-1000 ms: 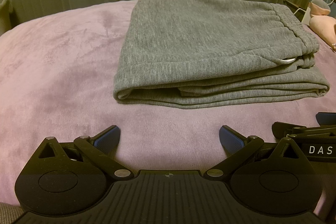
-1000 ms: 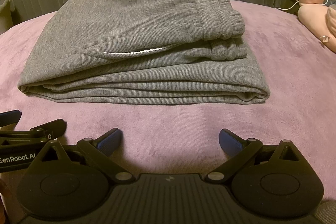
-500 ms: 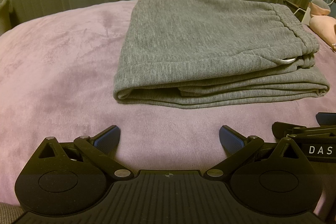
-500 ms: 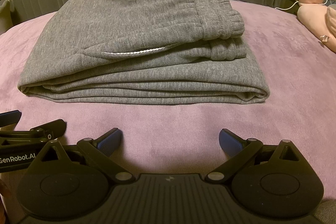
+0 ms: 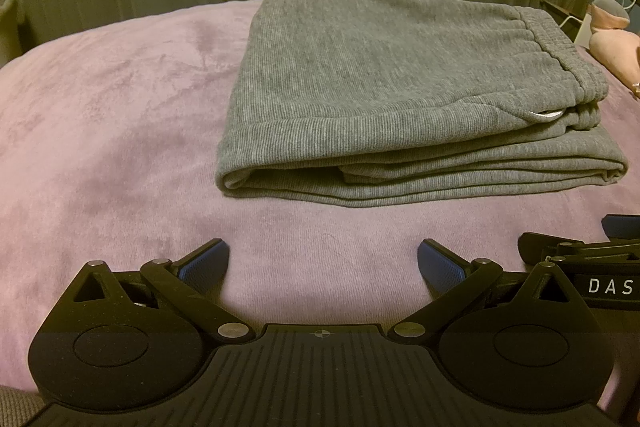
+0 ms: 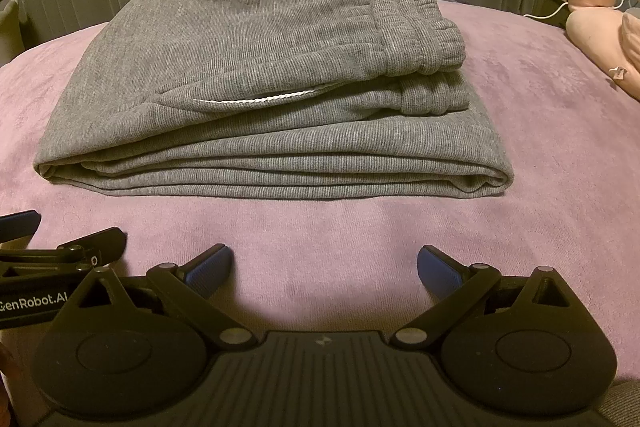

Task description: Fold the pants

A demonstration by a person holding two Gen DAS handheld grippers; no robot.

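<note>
Folded pants (image 6: 256,75); left gripper (image 6: 60,301) reads "GenRobot.AI".

In the left wrist view, the white letters "DAS" can be read on a black body of the right tongs (image 5: 624,227), which lies to the right of the left tongs (image 5: 323,259); the word is cut by the picture edge. In the right wrist view, the white text "GenRobot.AI" stands on the black side of the left tongs (image 6: 24,223), to the left of the right tongs (image 6: 325,261), with its first letter partly cut at the edge. No other text or number can be read.
</note>
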